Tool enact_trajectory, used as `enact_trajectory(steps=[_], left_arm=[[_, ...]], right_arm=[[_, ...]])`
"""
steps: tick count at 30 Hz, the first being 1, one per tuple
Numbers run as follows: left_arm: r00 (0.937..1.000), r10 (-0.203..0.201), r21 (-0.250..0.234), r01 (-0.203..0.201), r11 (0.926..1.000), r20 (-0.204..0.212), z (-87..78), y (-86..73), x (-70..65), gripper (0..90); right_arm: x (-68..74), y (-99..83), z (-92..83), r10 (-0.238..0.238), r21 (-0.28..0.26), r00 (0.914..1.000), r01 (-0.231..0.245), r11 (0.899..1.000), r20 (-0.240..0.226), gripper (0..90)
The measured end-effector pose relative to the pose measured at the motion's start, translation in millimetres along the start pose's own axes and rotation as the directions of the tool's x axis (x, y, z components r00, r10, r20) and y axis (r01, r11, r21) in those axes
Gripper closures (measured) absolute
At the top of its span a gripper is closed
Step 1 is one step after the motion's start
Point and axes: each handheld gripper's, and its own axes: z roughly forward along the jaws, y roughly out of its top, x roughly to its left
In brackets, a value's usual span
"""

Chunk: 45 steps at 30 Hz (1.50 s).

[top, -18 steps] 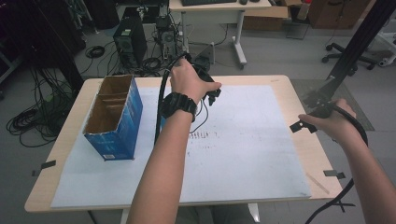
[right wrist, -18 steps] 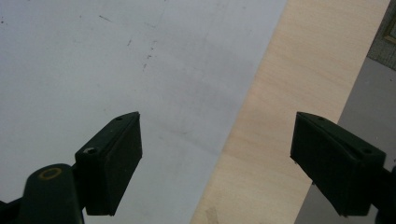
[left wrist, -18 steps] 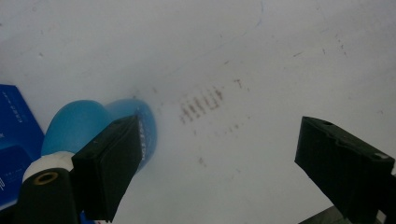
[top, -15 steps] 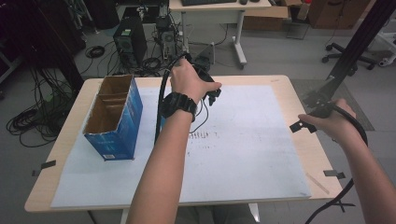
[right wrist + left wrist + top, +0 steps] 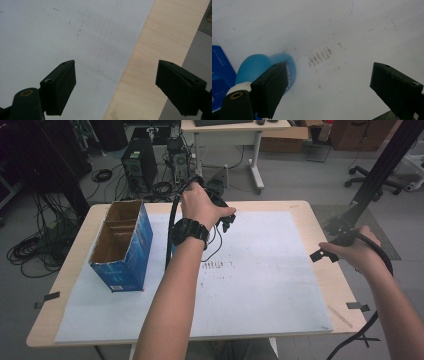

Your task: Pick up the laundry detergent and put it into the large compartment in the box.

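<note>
My left gripper point(image 5: 225, 221) hovers over the far middle of the white sheet point(image 5: 260, 270), held by a hand with a black watch. In the left gripper view its jaws point(image 5: 328, 75) stand wide open with nothing between them. Behind its left jaw lies a blue rounded bottle-like object point(image 5: 255, 67) with a white cap, next to the blue box point(image 5: 219, 75). My right gripper point(image 5: 322, 254) hangs at the table's right edge. Its jaws point(image 5: 116, 72) are wide open and empty over the border between sheet and bare wood point(image 5: 155, 62).
An open blue cardboard box point(image 5: 122, 245) stands on the left part of the sheet. Faint pen marks point(image 5: 217, 266) lie in the sheet's middle. Beyond the wooden table point(image 5: 305, 215) are computer towers, cables, a desk and chairs.
</note>
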Motion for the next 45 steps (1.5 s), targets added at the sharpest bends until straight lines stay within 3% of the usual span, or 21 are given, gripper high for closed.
enact_trajectory(steps=[13,22,36,45], left_arm=[[0.9989,-0.045,-0.034,0.045,0.9984,-0.010,-8.6,-3.2,6.0,12.3],[0.9980,-0.056,-0.037,0.055,0.9978,-0.028,-12.6,-2.1,10.3,11.0],[0.9942,-0.091,-0.036,0.089,0.9954,-0.057,-13.4,-3.4,28.6,11.2],[0.9877,-0.125,-0.033,0.123,0.9919,-0.093,-13.1,-6.2,42.8,11.3]], right_arm=[[1.6,-0.2,-1.0,-0.005,0.001,1.0000,0.005,1.000,-0.002,16.5],[0.2,-1.2,-0.2,-0.004,0.000,1.0000,0.004,1.000,-0.003,16.4],[-1.8,-0.2,3.5,0.002,0.009,1.0000,-0.002,1.000,0.000,16.5],[-2.4,1.6,6.4,0.003,0.015,1.0000,-0.003,1.000,-0.001,16.4]])
